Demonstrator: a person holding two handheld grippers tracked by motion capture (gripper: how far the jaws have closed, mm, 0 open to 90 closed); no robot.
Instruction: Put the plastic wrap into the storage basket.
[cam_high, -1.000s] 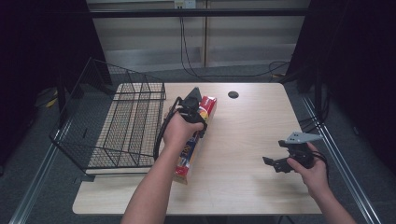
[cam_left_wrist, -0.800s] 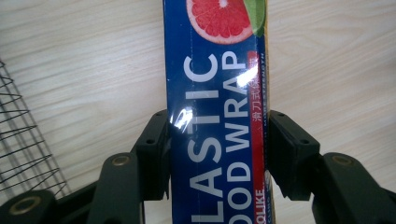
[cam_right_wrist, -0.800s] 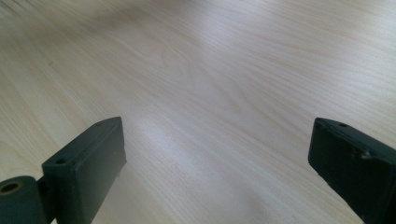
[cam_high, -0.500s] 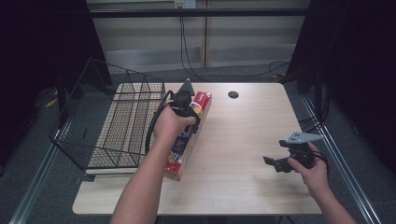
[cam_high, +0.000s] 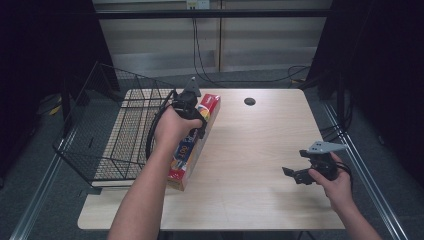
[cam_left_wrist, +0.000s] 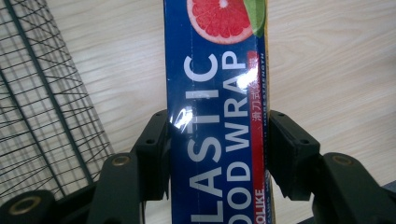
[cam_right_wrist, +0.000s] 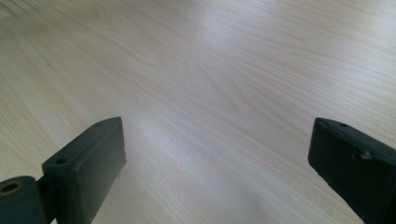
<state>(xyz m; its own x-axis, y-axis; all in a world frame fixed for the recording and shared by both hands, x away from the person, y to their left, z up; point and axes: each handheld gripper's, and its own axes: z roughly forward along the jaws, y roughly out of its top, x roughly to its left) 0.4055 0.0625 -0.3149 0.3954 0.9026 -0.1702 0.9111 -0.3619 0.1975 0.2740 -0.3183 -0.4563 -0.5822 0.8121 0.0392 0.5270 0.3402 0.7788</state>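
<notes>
Table (cam_high: 260, 150) – one box (cam_high: 192, 145), one basket (cam_high: 117, 132)

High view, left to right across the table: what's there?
Wire basket → plastic wrap box clamped in the left gripper → round table hole → right gripper, jaws open.

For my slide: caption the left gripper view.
Left gripper clamps a plastic food wrap box over the wooden table, beside a wire basket.

We see a blue box (cam_left_wrist: 215, 116) with white lettering, a red strip, red ends and a pink grapefruit slice. Our grippers (cam_high: 192, 117) are black. The basket (cam_high: 107, 132) is dark wire mesh, the table (cam_high: 250, 150) pale wood grain.
</notes>
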